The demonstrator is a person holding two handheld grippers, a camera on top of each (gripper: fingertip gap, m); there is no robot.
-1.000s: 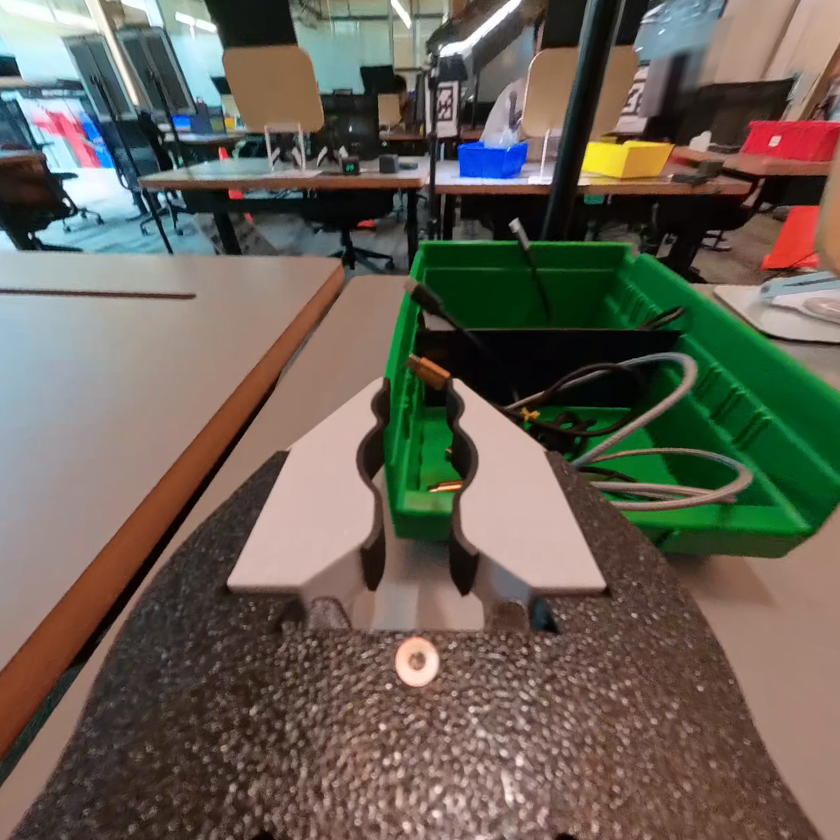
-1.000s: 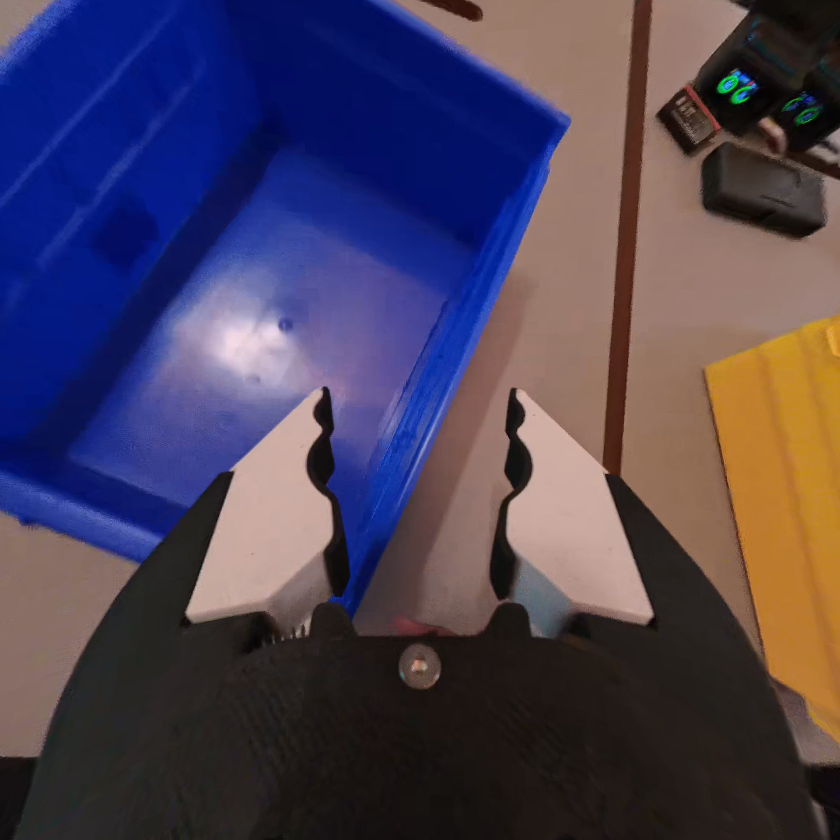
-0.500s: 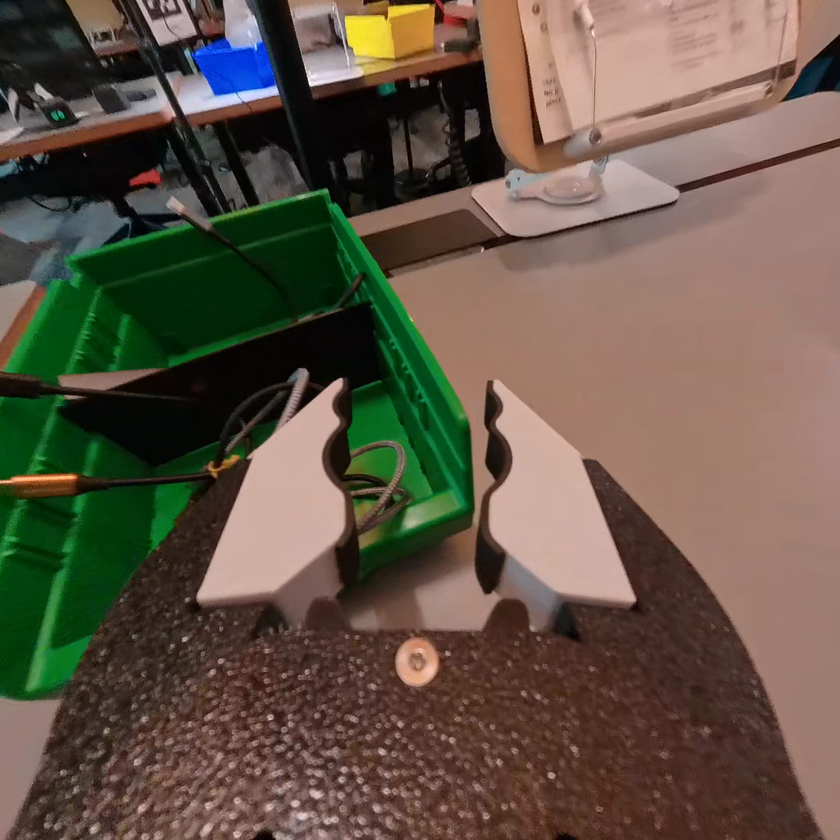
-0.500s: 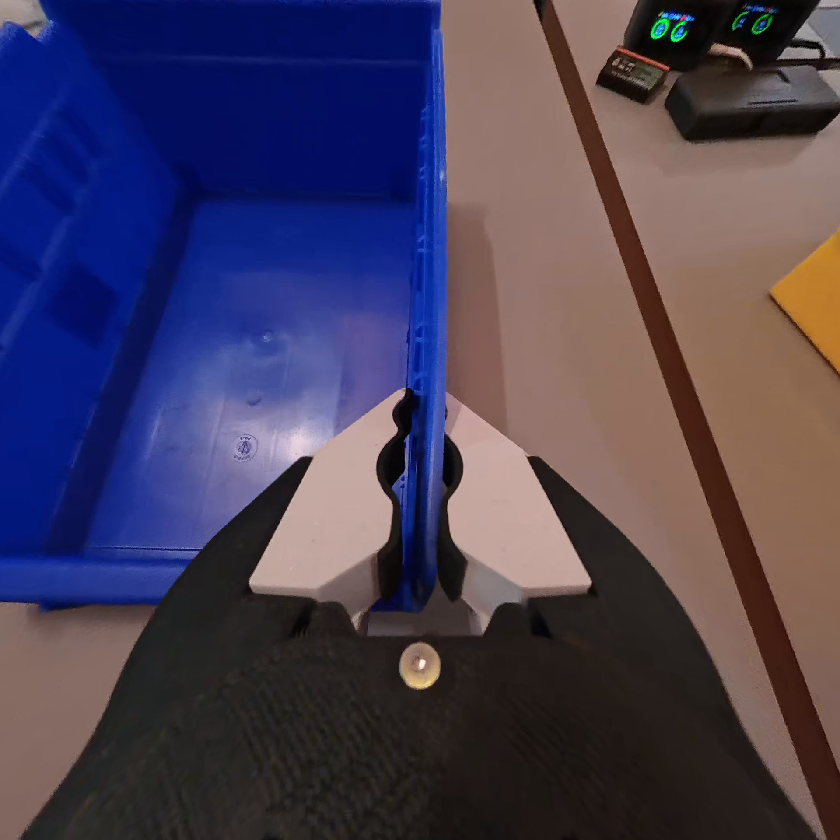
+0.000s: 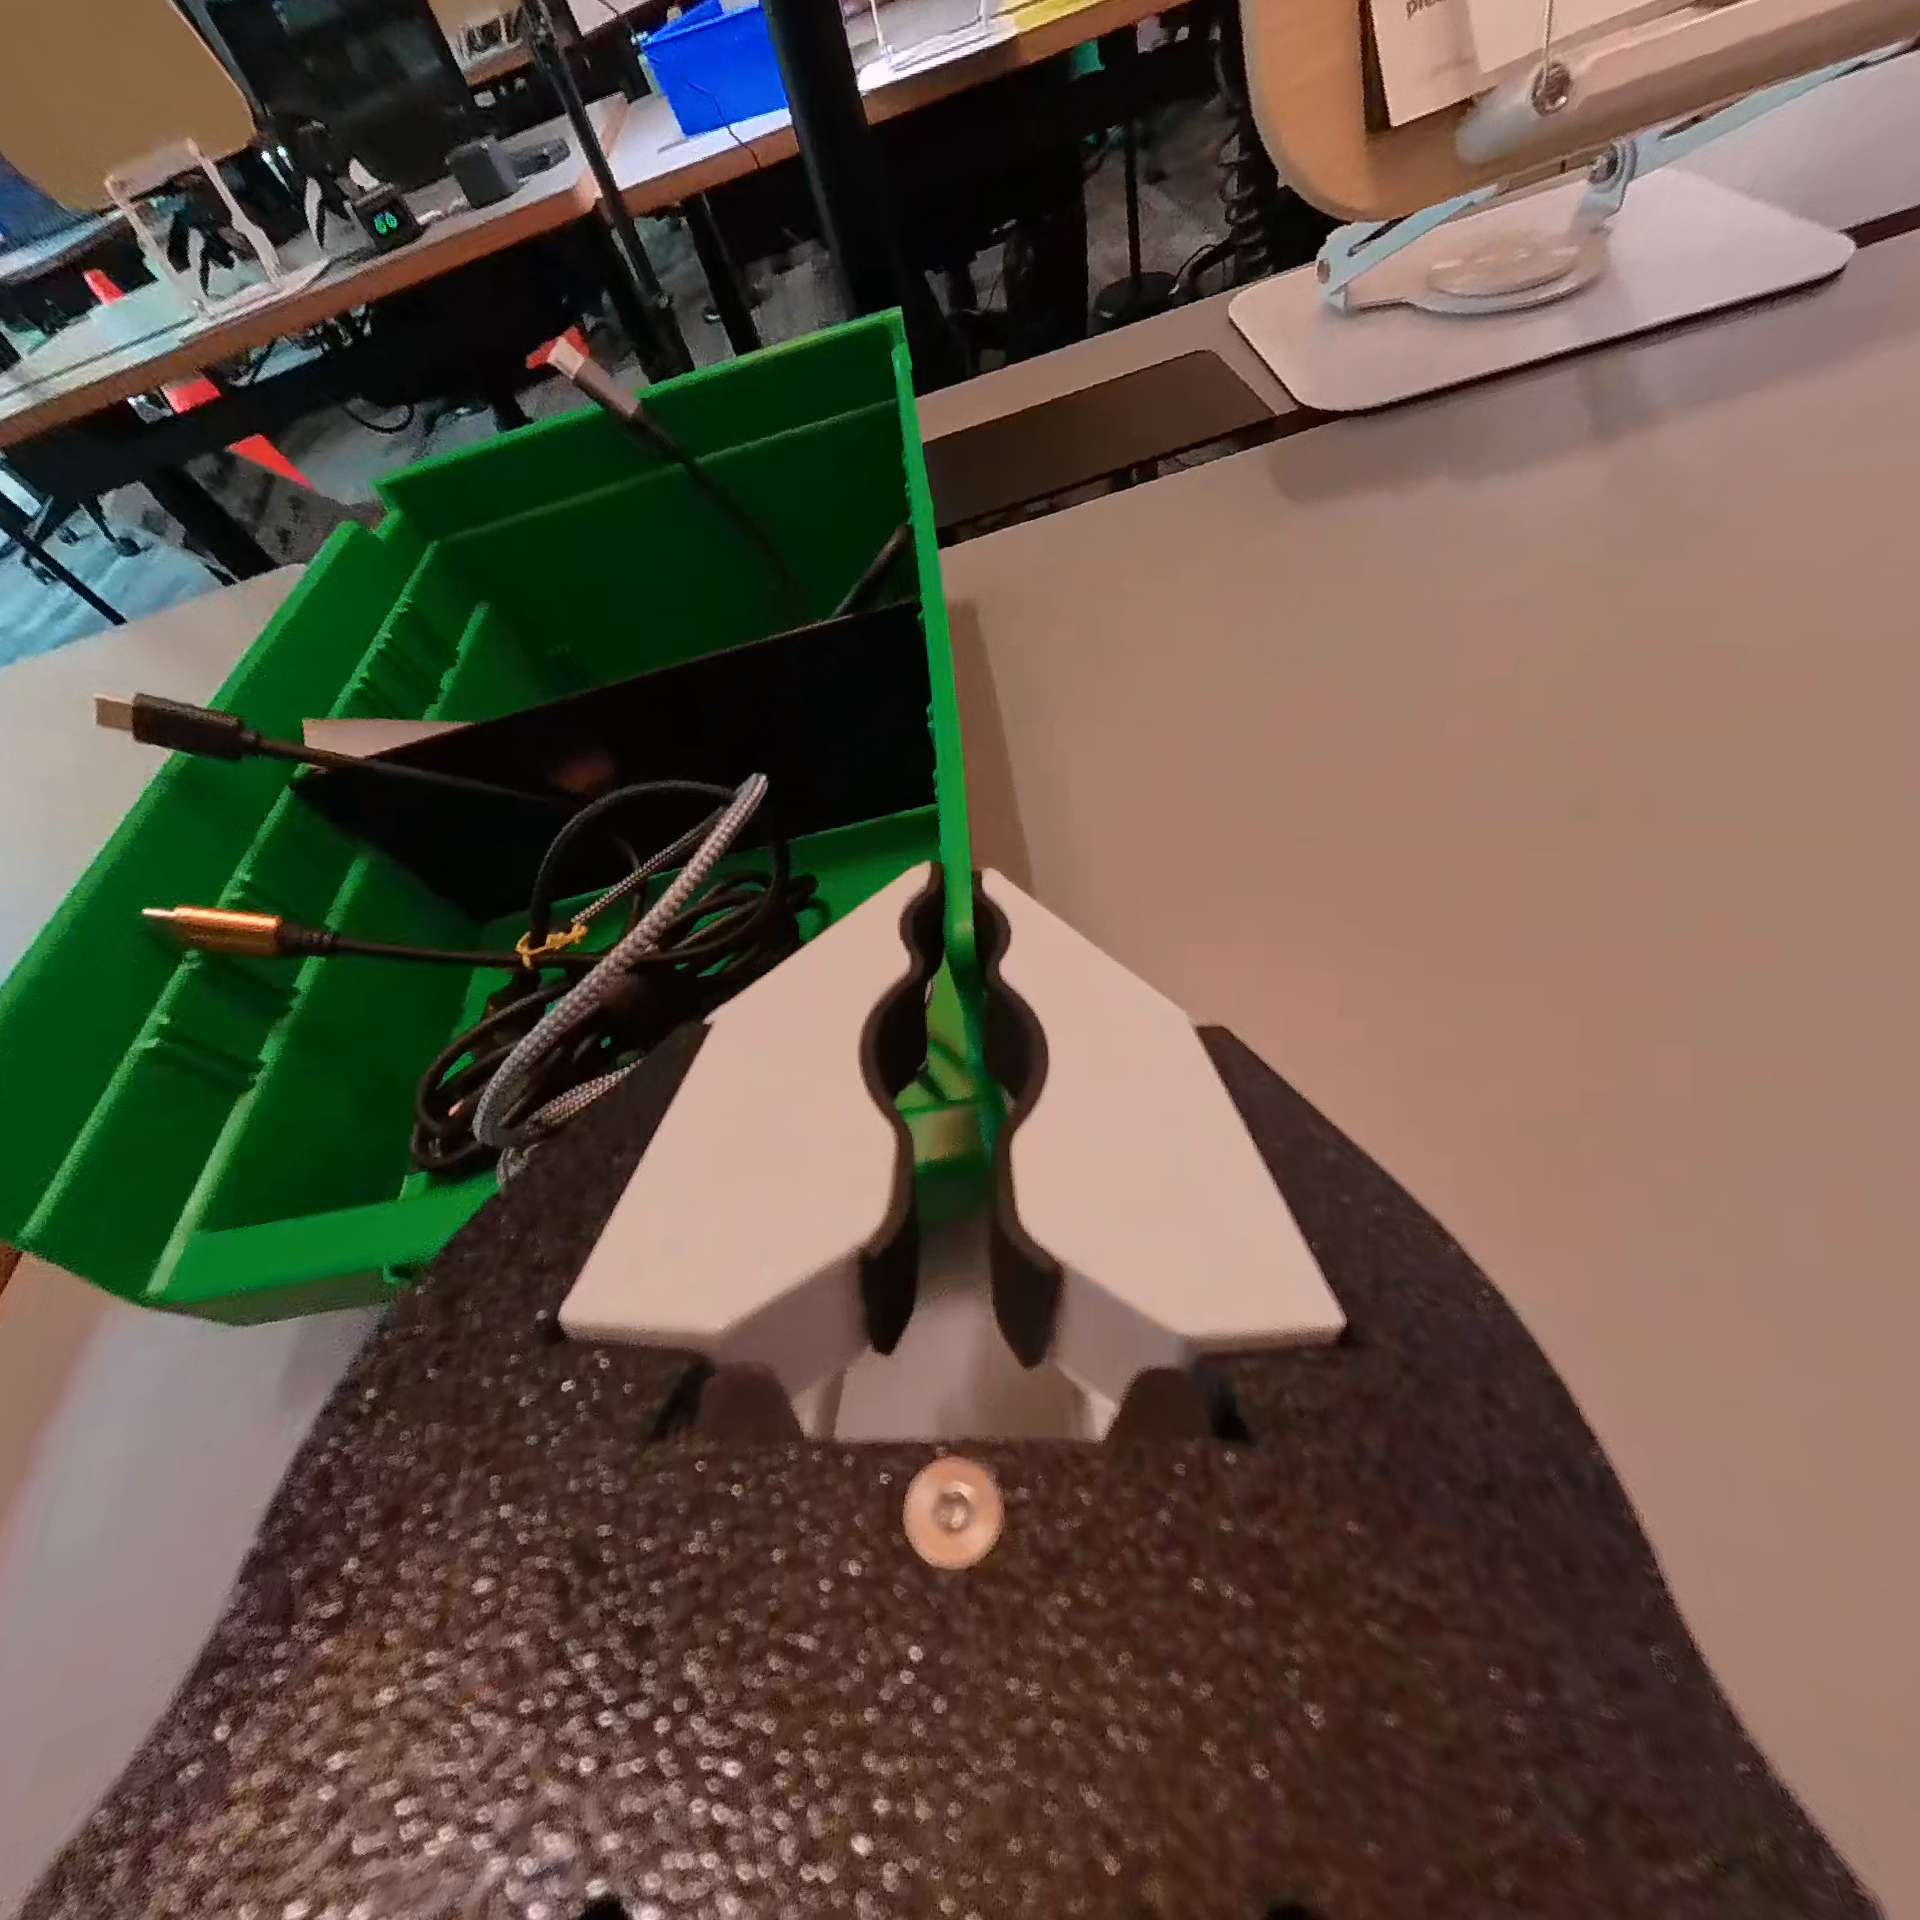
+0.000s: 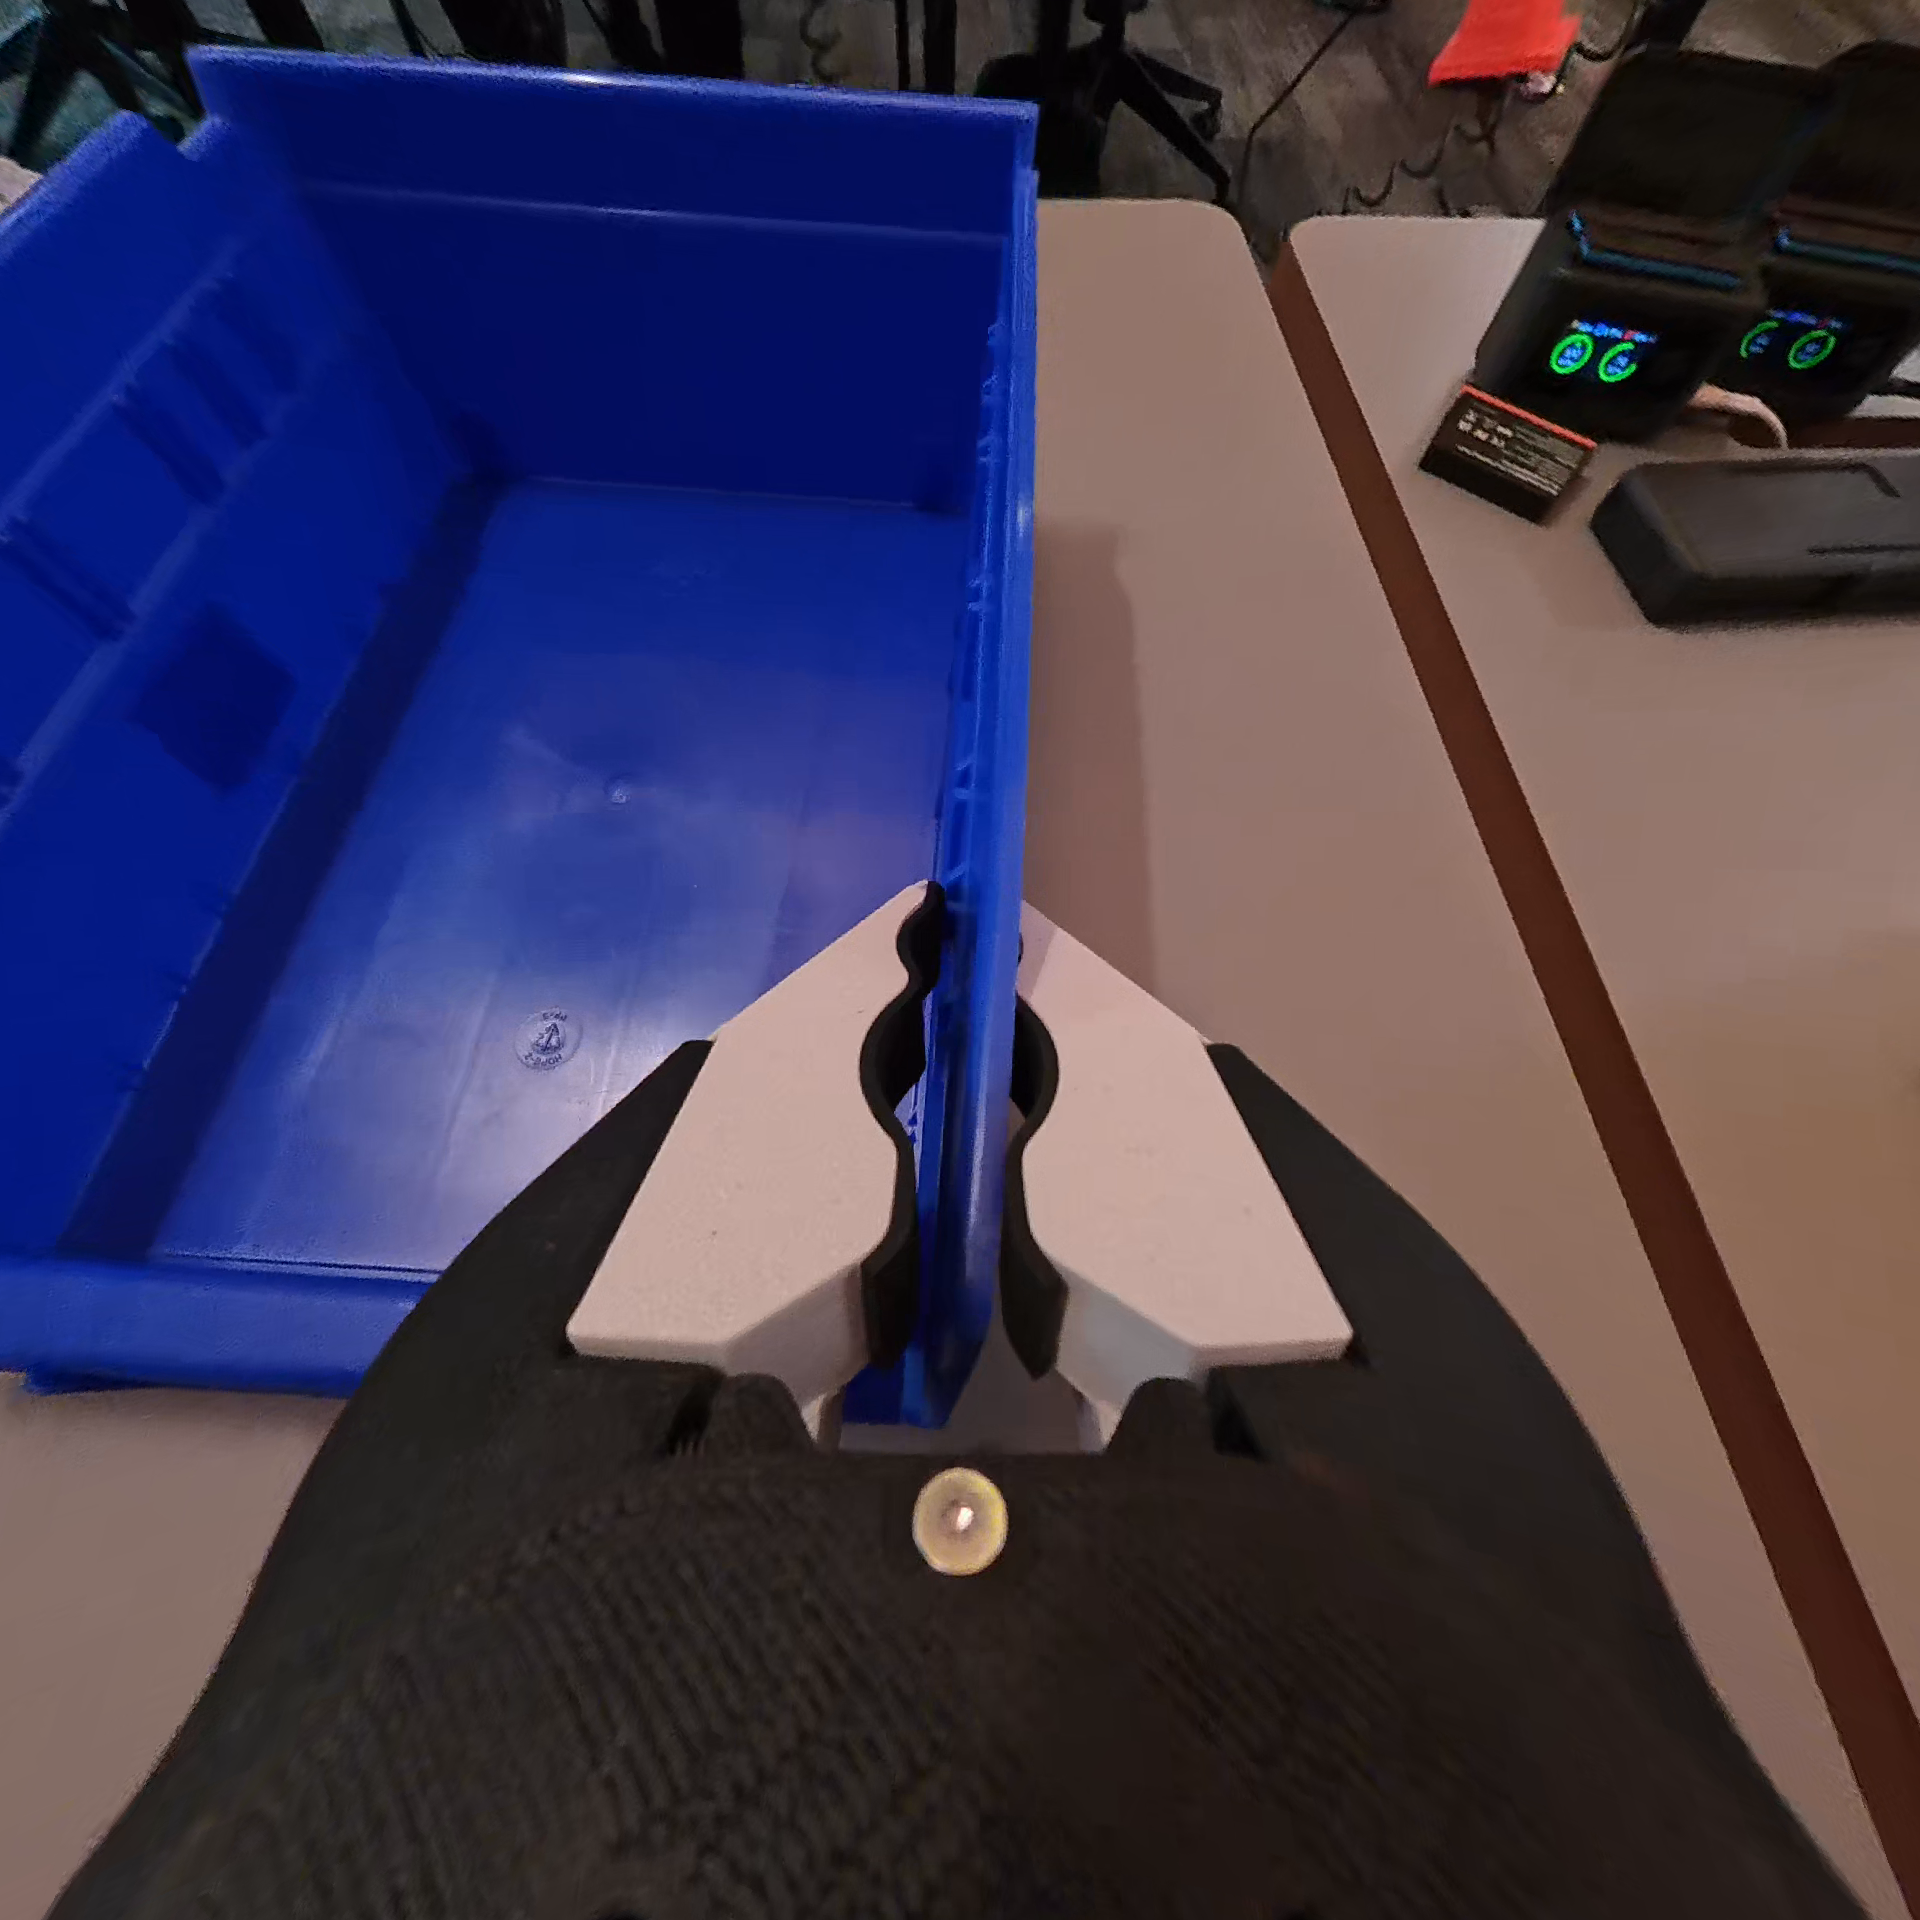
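In the left wrist view a green bin (image 5: 623,540) stands on the grey table and holds a tangle of black and grey braided cables (image 5: 613,966) and a black divider (image 5: 665,748). My left gripper (image 5: 958,894) is shut on the bin's right side wall near its front corner. In the right wrist view an empty blue bin (image 6: 582,343) stands on the grey table. My right gripper (image 6: 971,914) is shut on the blue bin's right side wall near its front corner.
A stand on a flat white base (image 5: 1538,281) sits at the far right of the left view. Black devices with green-lit displays (image 6: 1621,343) and a black case (image 6: 1766,551) sit on the neighbouring table past the brown seam (image 6: 1558,831). More tables and bins stand behind. The gap from one gripper's tips to the other's is roughly 70 cm.
My left gripper swung from the green bin's left front corner to its right wall, opened, then shut on it. My right gripper shut on the blue bin's right wall and still holds it.
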